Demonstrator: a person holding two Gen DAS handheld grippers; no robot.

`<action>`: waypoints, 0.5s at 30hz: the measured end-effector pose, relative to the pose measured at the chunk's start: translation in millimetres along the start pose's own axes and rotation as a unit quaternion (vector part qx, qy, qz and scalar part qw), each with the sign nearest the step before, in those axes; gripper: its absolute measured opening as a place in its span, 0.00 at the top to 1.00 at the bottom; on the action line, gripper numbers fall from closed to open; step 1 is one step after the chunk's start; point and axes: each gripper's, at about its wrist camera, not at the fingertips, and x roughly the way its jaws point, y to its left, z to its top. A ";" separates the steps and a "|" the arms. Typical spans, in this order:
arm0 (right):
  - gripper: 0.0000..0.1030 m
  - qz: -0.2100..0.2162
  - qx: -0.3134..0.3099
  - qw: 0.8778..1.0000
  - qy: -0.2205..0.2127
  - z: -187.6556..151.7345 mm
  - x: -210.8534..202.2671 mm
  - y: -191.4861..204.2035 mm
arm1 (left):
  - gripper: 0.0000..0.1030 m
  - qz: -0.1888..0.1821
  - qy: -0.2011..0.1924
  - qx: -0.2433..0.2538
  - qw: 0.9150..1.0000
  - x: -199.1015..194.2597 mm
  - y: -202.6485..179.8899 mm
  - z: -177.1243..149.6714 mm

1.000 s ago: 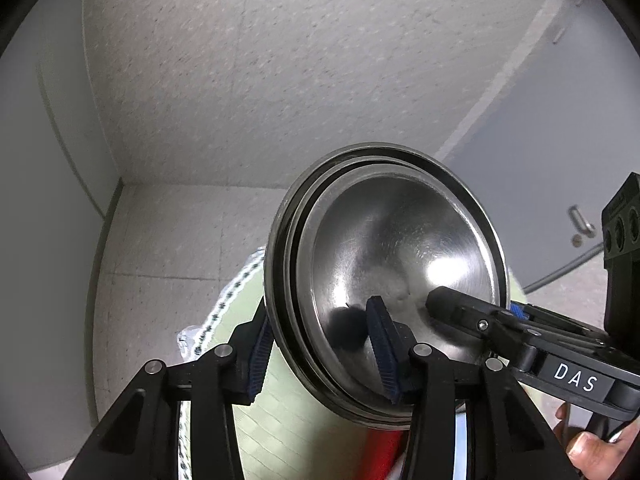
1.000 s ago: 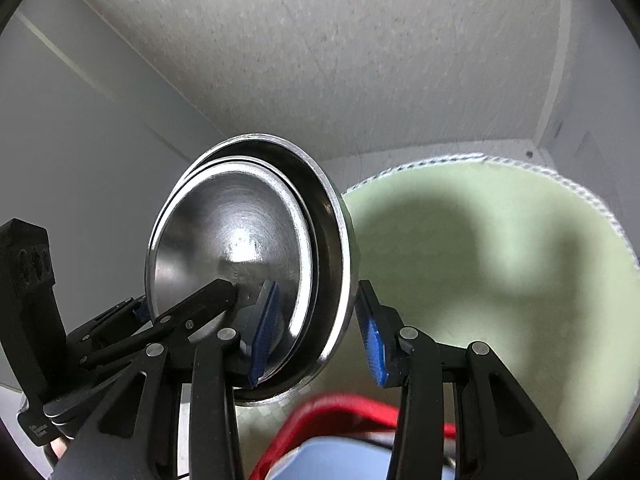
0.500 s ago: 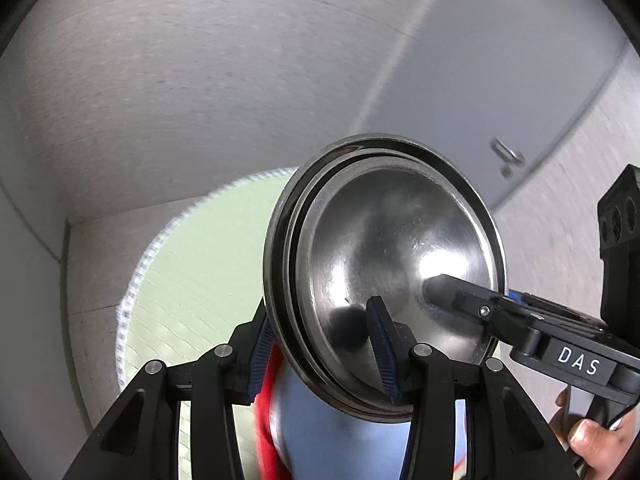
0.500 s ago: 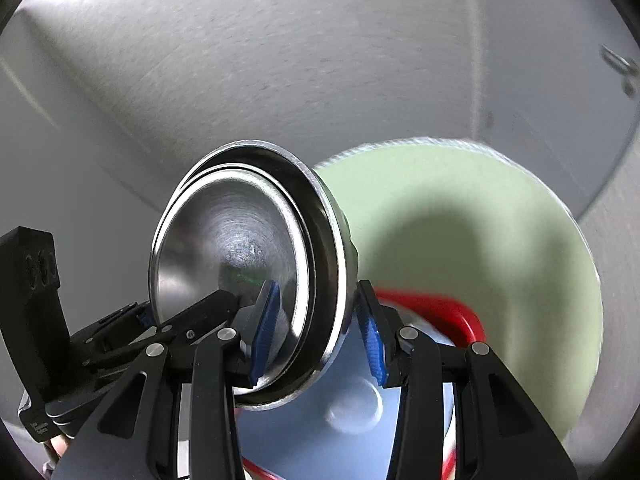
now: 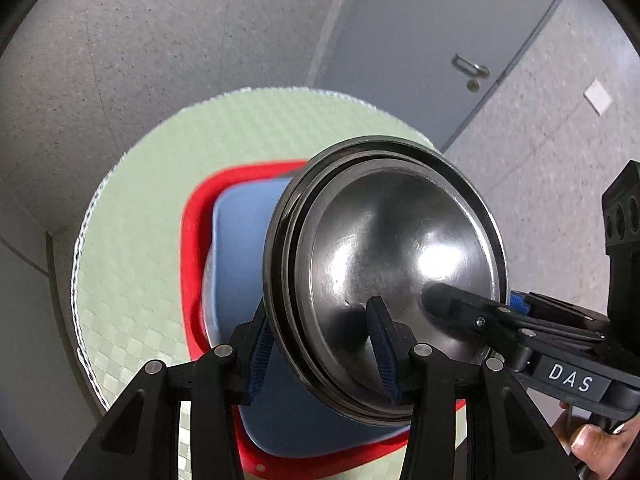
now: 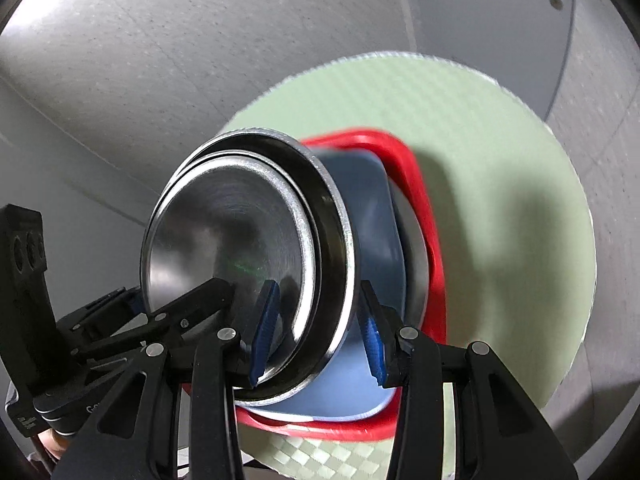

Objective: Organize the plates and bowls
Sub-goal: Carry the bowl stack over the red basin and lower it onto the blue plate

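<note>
The nested steel bowls (image 5: pixel 392 280) are held on edge above the blue plate (image 5: pixel 240 248) and red plate (image 5: pixel 192 216) on the round green worktop (image 5: pixel 132 220). The rim is clenched by the left tongs (image 5: pixel 320 356) at 6 o'clock and by the right tongs (image 6: pixel 316 332). The smooth polished metal can slip, and the inner bowl can slide out if the stack is tilted more.
</note>
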 end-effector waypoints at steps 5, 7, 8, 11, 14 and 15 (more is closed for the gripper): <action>0.61 -0.005 0.006 1.000 0.001 -3.7 5.8 -0.7 | 0.59 -0.001 0.014 -0.007 1.000 11.9 3.3 4.5; 0.59 -0.015 -0.004 1.000 -0.007 -4.3 5.9 5.8 | 0.58 -0.008 0.017 -0.014 1.000 16.3 6.0 5.3; 0.58 -0.021 -0.007 1.000 -0.011 -4.9 6.2 8.5 | 0.59 -0.013 0.014 -0.016 1.000 17.0 7.7 5.7; 0.54 -0.042 -0.023 0.998 -0.030 -12.3 4.1 13.9 | 0.60 -0.007 0.000 -0.013 1.000 15.8 12.5 11.9; 0.39 -0.041 -0.032 0.997 -0.061 -21.1 -3.5 12.9 | 0.56 -0.007 -0.015 -0.021 1.000 13.0 15.5 8.4; 0.32 -0.028 -0.035 0.996 -0.074 -24.2 -7.5 10.8 | 0.54 -0.006 -0.023 -0.025 0.999 10.1 15.5 8.0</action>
